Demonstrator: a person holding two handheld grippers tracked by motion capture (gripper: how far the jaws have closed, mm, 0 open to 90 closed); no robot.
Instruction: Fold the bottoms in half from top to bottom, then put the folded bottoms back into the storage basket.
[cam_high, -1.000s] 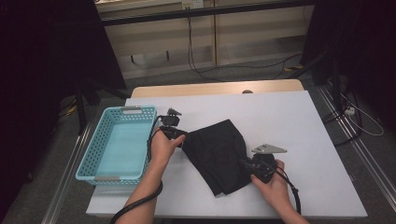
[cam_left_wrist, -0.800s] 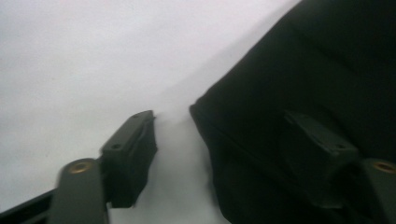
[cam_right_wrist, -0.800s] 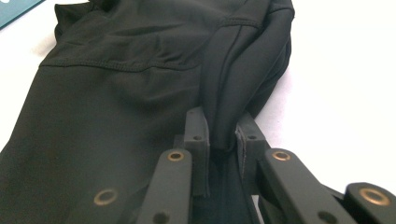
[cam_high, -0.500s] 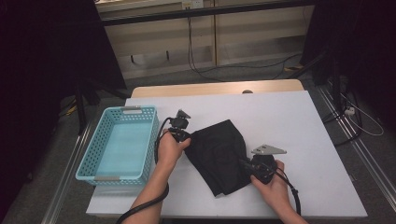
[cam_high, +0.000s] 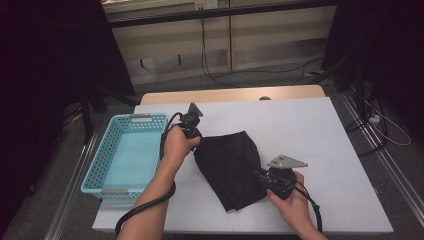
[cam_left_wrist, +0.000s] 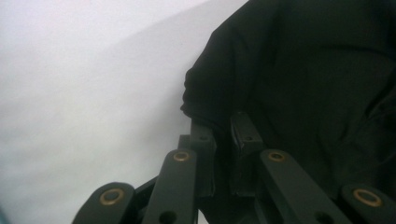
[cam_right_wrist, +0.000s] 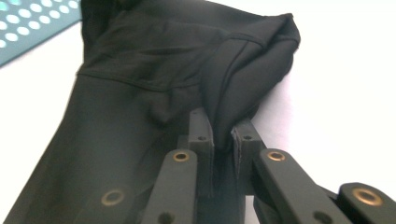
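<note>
A black garment (cam_high: 230, 167) lies crumpled on the white table (cam_high: 320, 130). My left gripper (cam_high: 199, 145) is at its upper left corner. In the left gripper view the jaws (cam_left_wrist: 223, 123) have just been closing and now pinch the edge of the black cloth (cam_left_wrist: 303, 70). My right gripper (cam_high: 257, 175) is at the garment's right edge. The right gripper view shows it (cam_right_wrist: 223, 122) shut on a fold of the cloth (cam_right_wrist: 163, 70), which stands up between the pads.
A light blue perforated basket (cam_high: 107, 150) sits at the table's left side, close to my left forearm. Its corner appears in the right gripper view (cam_right_wrist: 28, 28). Bare white table lies right of and behind the garment. Cables trail from both grippers toward the front edge.
My left gripper has risen a little at the garment's upper left corner, and the cloth edge there has come up with it. The right hand has stayed put.
</note>
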